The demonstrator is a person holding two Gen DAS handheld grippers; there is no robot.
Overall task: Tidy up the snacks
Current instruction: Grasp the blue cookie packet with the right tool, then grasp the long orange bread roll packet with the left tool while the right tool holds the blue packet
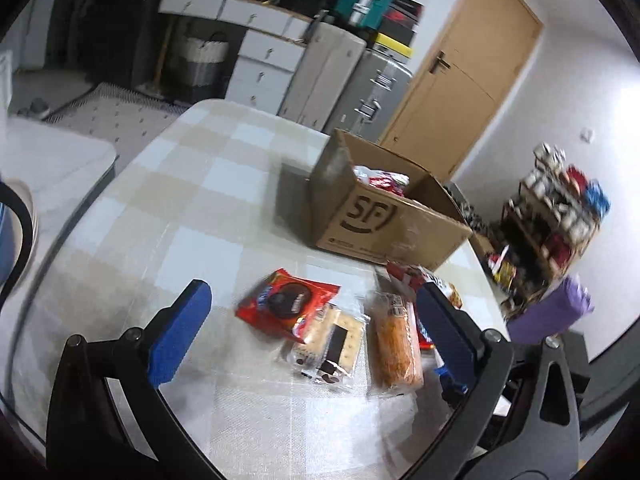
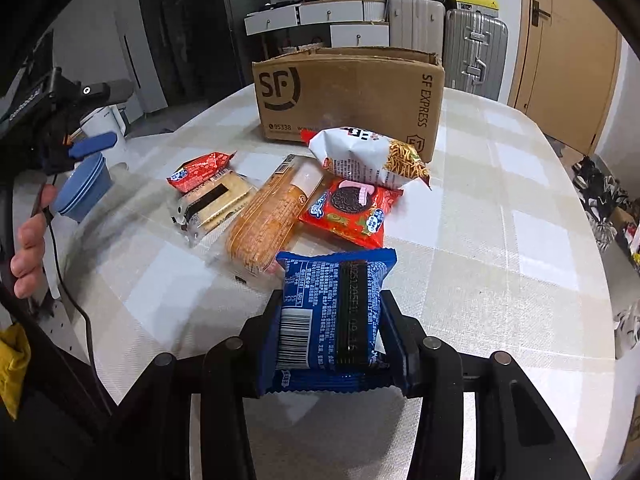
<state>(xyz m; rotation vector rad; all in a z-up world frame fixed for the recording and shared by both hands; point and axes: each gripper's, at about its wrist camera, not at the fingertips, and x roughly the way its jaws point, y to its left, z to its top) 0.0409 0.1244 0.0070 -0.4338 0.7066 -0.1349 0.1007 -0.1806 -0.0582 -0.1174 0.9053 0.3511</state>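
My right gripper [image 2: 334, 340] is shut on a blue snack packet [image 2: 332, 312], held just above the table near its front. Beyond it lie a long orange cake pack [image 2: 272, 216], a cracker pack [image 2: 216, 204], a small red packet [image 2: 200, 170], a red cookie packet [image 2: 352, 208] and a white noodle-snack bag [image 2: 368, 156]. Behind them stands an open cardboard box [image 2: 348, 96]. My left gripper [image 1: 316, 332] hangs open over the red cookie packet [image 1: 288, 304], cracker pack [image 1: 328, 344] and orange cake pack [image 1: 394, 344], touching none. The box [image 1: 384, 208] holds red and white packets [image 1: 380, 178].
The checked tablecloth [image 2: 500, 208] covers a rounded table. Stacked blue bowls [image 2: 82, 188] and a white kettle [image 2: 108, 128] stand at its left edge, near a person's hand [image 2: 28, 248]. Suitcases [image 2: 472, 48], drawers and a wooden door [image 1: 464, 72] line the back.
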